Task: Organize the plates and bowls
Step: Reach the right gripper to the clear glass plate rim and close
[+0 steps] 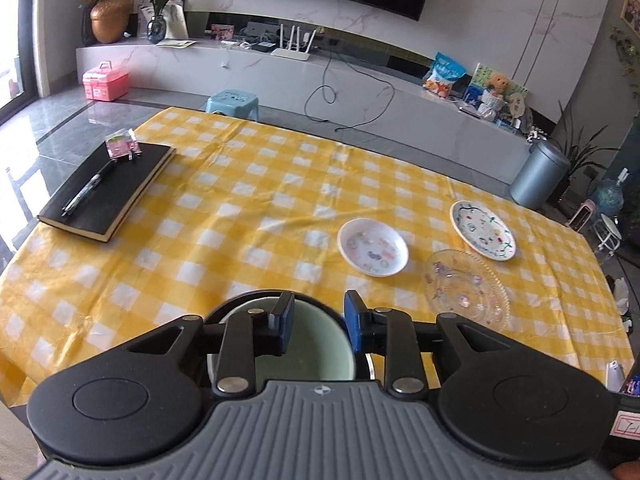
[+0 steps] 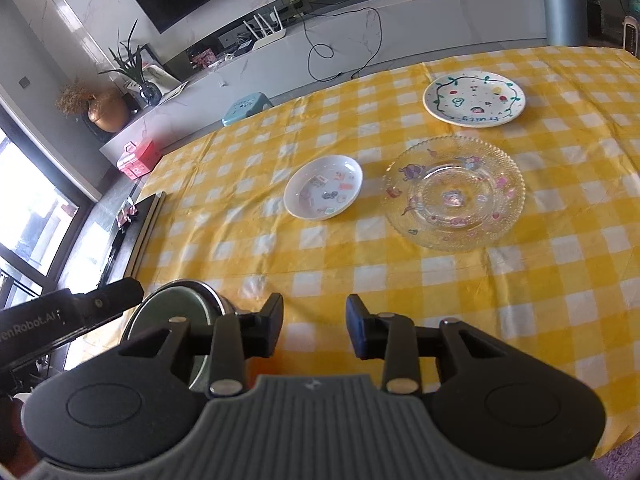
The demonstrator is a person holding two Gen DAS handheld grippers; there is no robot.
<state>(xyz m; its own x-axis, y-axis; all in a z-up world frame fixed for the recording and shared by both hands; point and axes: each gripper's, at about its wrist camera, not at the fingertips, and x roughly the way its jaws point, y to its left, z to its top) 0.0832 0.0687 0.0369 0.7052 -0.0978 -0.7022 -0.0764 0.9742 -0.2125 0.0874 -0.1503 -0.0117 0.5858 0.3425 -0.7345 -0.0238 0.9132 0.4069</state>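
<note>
Under our left gripper (image 1: 318, 322) sits a round bowl with a pale green inside and a dark, glossy outer wall and rim (image 1: 316, 354), mouth upward, at the near edge of the desk (image 1: 240, 208), which wears a yellow-and-white checked cloth with soft creases. The left fingers (image 1: 285, 322) stand apart; one hangs over the bowl's hollow, the other outside the rim, and we see no pad pressing the wall, so the grip is released.

Farther in lie three flat pieces, all face up. A small white shallow dish scattered with coloured stickers (image 2: 323, 186) is just beside a clear pressed-glass plate with a beaded rim and cartoon decals (image 2: 454, 192). Beyond the glass plate, towards the far right edge, rests a white ceramic plate painted with a green vine border and small fruits (image 2: 474, 98).

Our right gripper (image 2: 315, 326) hovers over bare cloth, fingers parted and holding nothing.

A black hardcover notebook carrying a pen (image 1: 106, 192) lies at the desk's left edge.
</note>
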